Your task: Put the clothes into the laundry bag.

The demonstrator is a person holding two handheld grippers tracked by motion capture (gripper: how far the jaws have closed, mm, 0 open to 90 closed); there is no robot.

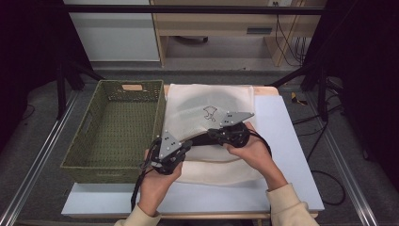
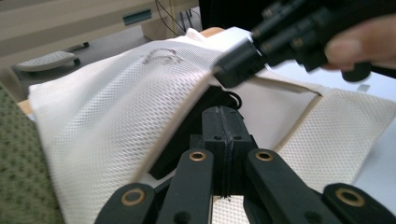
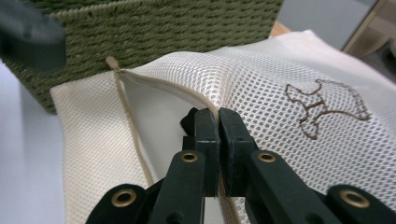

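- Pale blue desk (image 1: pixel 287 141) under my rig, dark floor around it, a wooden cabinet at the far side.
- On the desk lies a cream mesh laundry bag (image 1: pixel 207 106) with a small embroidered outline (image 1: pixel 210 112); a green woven basket (image 1: pixel 94 136) sits just left of it, touching its left edge.
- My left tongs (image 1: pixel 181 149) are closed on the bag's upper mesh layer at the zipper edge, near the basket.
- My right tongs (image 1: pixel 214 134) are pinched shut on the same edge a little farther right; the right gripper view shows the beige zipper tape (image 3: pixel 133 130) running between the jaws.
- Between the two grips the mouth gapes, and something dark (image 2: pixel 196 121) shows inside; I cannot tell what.
- My reading: the opening is held up and partly spread, so the grasp is done. Whatever comes next, loading or moving the bag toward the basket, is not yet done.
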